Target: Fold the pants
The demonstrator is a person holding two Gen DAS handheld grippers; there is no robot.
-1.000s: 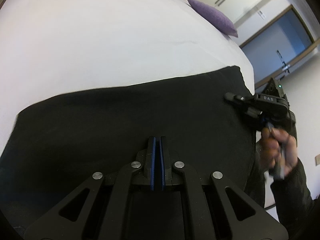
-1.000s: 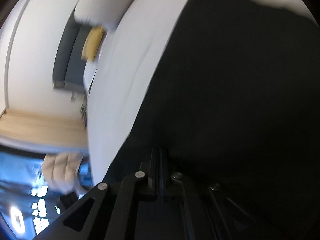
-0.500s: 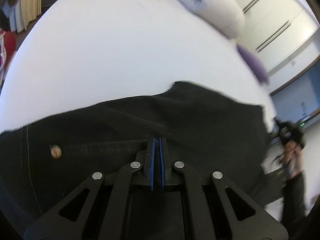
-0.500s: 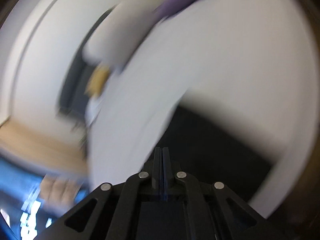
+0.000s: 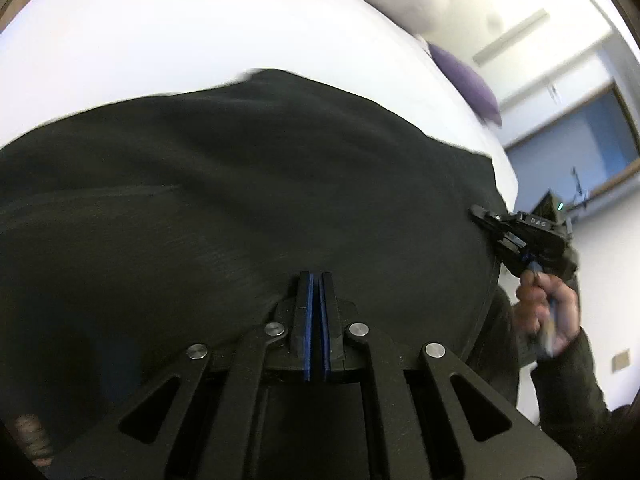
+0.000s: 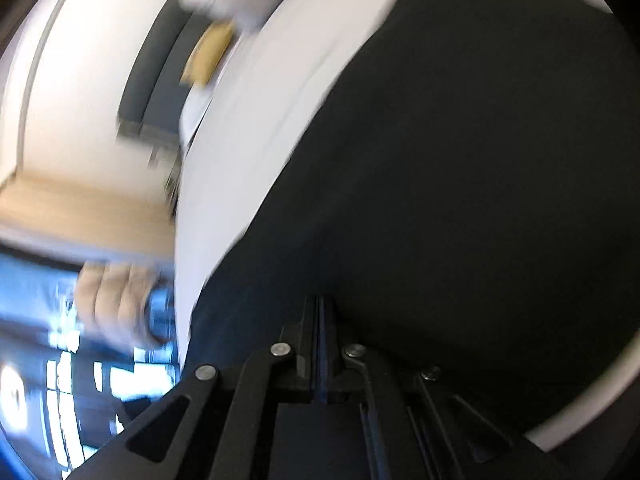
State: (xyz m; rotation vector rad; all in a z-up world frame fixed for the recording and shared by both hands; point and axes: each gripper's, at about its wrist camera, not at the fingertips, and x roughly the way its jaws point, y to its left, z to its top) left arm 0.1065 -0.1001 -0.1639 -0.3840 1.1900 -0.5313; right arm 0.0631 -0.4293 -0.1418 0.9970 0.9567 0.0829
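White bedding fills the upper half of the left wrist view, where a bed [image 5: 160,40] carries black pants [image 5: 280,184] spread as a broad dark panel that reaches toward the bed's right-hand edge. Pale and purple pillows [image 5: 472,80] lie at the far end, with cupboards and a window beyond. The left tool [image 5: 315,304] has its blue-lined jaws drawn together with black cloth lying right at their tips; whether a layer is pinched there cannot be told. At the panel's right border the right tool [image 5: 486,216], held in a person's hand [image 5: 548,312] with a dark sleeve behind it, has its nose against the cloth's edge.

Blur softens the right wrist view, but the same pants [image 6: 480,200] cover most of it, their straight edge running diagonally across the white bed [image 6: 280,100] near its side. The right tool [image 6: 323,320] is fully closed, its tip at the dark cloth; a grip on the fabric looks likely but is not plainly shown. A yellow cushion [image 6: 208,56] and a wooden floor sit off to the left.

By the look of it, a fold is under way, each tool at a border of the doubled cloth. The next move would call for carrying both edges across together, level and taut, and laying them flush before letting go. The fabric appears matte, fairly heavy and smooth, with only shallow ripples near its far edge.
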